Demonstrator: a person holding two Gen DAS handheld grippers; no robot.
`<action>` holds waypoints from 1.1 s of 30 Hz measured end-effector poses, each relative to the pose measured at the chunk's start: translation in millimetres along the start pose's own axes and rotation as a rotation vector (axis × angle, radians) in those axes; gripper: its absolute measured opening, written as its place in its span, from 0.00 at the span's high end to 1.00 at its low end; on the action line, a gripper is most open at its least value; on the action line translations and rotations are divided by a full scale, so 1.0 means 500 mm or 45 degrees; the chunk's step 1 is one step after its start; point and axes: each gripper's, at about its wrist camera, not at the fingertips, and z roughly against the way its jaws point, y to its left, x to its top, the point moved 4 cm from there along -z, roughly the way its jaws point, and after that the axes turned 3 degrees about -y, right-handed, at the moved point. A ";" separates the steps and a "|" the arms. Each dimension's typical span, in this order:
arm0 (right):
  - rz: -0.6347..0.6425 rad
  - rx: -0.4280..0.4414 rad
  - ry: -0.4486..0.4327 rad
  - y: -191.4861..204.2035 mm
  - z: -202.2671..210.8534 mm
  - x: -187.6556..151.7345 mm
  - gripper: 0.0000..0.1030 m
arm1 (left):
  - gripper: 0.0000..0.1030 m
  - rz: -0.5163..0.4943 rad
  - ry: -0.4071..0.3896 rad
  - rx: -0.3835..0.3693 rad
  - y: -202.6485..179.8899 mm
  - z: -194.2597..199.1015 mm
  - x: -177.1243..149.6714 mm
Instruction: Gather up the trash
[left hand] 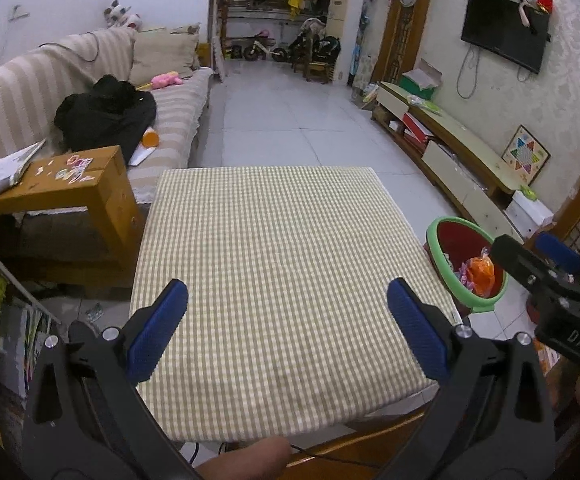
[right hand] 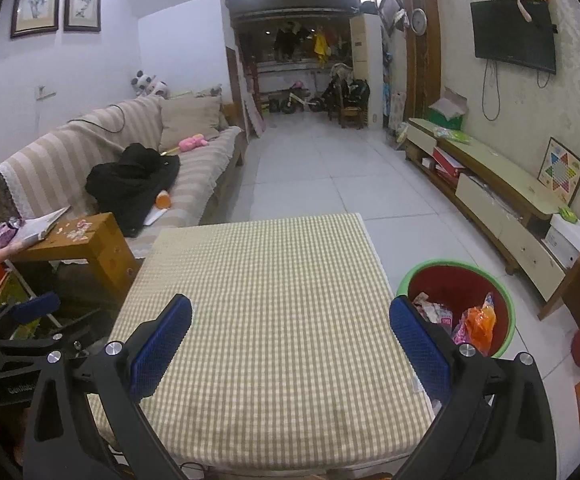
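Occupying the centre of both views, the tabletop [left hand: 273, 280] carries a green-and-cream checked cloth with nothing lying on it. Left of it stands a striped sofa [left hand: 21, 92] bearing a heap of black clothing [left hand: 105, 116], with a low wooden side table [left hand: 77, 188] just in front. Along the right wall runs a long low cabinet [right hand: 502, 192] below a wall-mounted television [right hand: 514, 40]. On the floor just beside the tabletop's right edge stands the waste bin [right hand: 502, 292], red inside with a green rim; it holds the trash [right hand: 478, 324], an orange bag among crumpled pink and white wrappers. The left claw [left hand: 287, 332] hovers over the near part of the tabletop, its blue-padded fingers [left hand: 157, 332] spread wide and empty. The right claw [right hand: 290, 340] is likewise spread wide and empty, its right pad overlapping the bin's near rim in the right wrist view.
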 end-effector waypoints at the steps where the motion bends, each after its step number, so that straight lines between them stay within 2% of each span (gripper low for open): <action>1: 0.006 0.006 -0.007 0.004 0.005 0.002 0.07 | 0.05 -0.004 -0.009 0.010 0.000 0.004 -0.001; 9: 0.062 0.027 -0.036 0.028 0.036 0.003 0.07 | 0.05 0.017 -0.068 0.027 0.013 0.038 0.000; 18: 0.036 0.009 -0.029 0.020 0.040 -0.005 0.07 | 0.05 0.004 -0.113 0.015 0.014 0.062 0.003; 33: 0.037 0.003 -0.043 0.011 0.046 -0.006 0.07 | 0.05 -0.014 -0.123 -0.002 0.001 0.065 0.003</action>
